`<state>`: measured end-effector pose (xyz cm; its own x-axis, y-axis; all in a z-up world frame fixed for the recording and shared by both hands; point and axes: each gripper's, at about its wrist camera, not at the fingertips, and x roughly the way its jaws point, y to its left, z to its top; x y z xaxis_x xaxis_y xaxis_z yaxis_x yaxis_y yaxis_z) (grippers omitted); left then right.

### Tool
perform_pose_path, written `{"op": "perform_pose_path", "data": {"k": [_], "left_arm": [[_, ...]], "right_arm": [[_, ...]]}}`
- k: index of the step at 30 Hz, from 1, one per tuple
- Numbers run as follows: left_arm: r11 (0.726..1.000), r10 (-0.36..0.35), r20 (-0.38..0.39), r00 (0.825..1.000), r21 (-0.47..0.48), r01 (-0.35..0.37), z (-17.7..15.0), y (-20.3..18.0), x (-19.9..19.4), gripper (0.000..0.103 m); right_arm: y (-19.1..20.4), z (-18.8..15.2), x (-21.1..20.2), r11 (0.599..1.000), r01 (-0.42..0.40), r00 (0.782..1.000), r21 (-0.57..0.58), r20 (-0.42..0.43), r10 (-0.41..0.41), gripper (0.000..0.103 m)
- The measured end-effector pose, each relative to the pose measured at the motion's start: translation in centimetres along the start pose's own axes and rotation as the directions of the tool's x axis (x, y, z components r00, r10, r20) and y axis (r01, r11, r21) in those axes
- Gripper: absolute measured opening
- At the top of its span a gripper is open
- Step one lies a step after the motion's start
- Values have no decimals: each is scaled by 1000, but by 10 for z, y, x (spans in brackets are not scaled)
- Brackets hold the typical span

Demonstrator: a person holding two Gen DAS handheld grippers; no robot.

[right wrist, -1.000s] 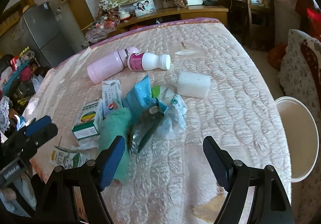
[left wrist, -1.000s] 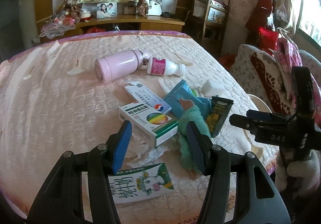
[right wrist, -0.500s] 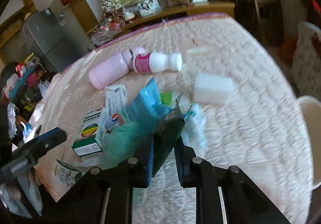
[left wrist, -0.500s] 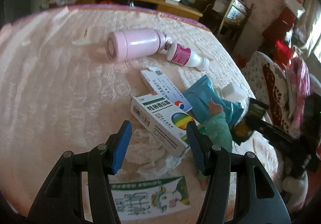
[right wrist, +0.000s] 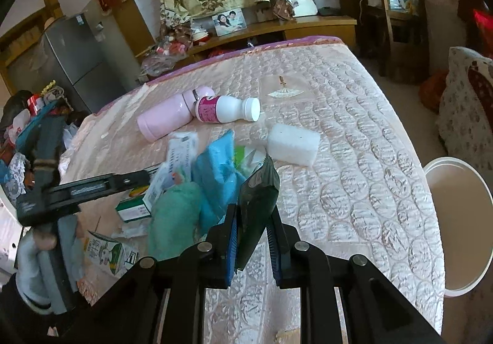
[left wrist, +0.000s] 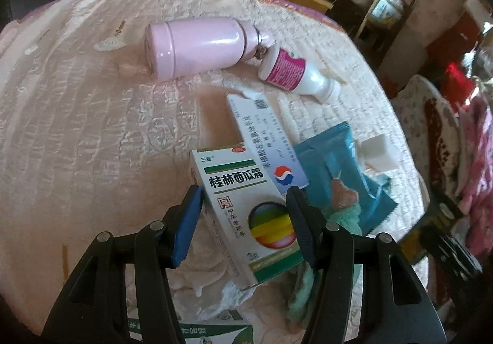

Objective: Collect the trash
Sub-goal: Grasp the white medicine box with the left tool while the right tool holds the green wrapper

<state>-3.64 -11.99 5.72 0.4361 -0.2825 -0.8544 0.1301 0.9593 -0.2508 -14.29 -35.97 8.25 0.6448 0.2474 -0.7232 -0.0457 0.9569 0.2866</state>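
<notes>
since a second ago both grippers have dropped toward the litter on the bed [right wrist: 354,128]. right gripper [right wrist: 252,231] now has its jaws clamped on a dark foil wrapper [right wrist: 257,202], light and crinkly, lifted near the white bin [right wrist: 456,220]. left gripper [left wrist: 243,220] has its jaws apart, straddling the medicine box [left wrist: 243,205], stiff, light cardboard best pinched across its long sides.

Milk carton [left wrist: 188,333] cut off by bottom edge; green cloth [left wrist: 303,288] half hidden.
</notes>
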Motion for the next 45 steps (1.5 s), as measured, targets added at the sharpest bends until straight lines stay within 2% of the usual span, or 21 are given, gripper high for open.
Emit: {"op": "perform_pose_path", "data": {"k": [7,11,12,15,17,19,22,23,24,26,28,32,35,40,45], "left_arm": [[993,64,10,998,95,-64,-5,-14,3,55],[990,48,19,999,132,-50,-11,-11,0,55],[989,43,25,999,142,-46,-12,-11,-1,52],[985,36,52,998,165,-44,-14,-10,-12,19],[987,11,44,999,162,-18,-13,-8,-21,13],[985,1,30,1000,170,-6,-12,-7,-23,13],[984,13,24,1000,176,-17,-15,-11,-21,16],[985,8,22,1000,172,-12,-15,-12,-20,26],[987,-5,11,1000,163,3,-16,-13,-18,45],[991,-40,-5,999,128,40,-15,-14,-13,59],[992,-25,-3,1000,123,25,-13,-19,-8,59],[985,73,-10,997,156,-71,-11,-29,6,60],[980,109,-14,994,171,-105,-11,-32,15,62],[986,63,-11,998,153,-61,-12,-22,16,61],[989,3,27,1000,149,-7,-14,-13,-8,60]], "right_arm": [[0,-4,-1,1000,-11,1000,-3,1,11,17],[2,-6,-4,1000,-14,1000,-7,-1,14,17],[2,-6,-6,1000,-15,1000,-8,0,15,17],[4,-6,-11,1000,-19,1000,-9,9,19,17],[5,-6,-16,1000,-21,1000,-12,16,21,17],[7,-6,-19,1000,-20,1000,-17,23,20,17],[6,-6,-20,1000,-17,1000,-7,21,17,17],[5,-7,-21,1000,-19,1000,-4,21,19,17],[5,-8,-21,1000,-18,1000,-4,21,18,17],[6,-9,-22,1000,-16,1000,-7,19,17,17],[5,-9,-22,1000,-18,1000,-6,14,18,17],[0,-8,-23,1000,-20,1000,2,15,20,17],[-4,-9,-25,1000,-21,1000,11,17,21,17],[-7,-11,-24,1000,-20,1000,15,9,19,17],[-5,-12,-25,1000,-24,1000,11,15,24,17]]}}
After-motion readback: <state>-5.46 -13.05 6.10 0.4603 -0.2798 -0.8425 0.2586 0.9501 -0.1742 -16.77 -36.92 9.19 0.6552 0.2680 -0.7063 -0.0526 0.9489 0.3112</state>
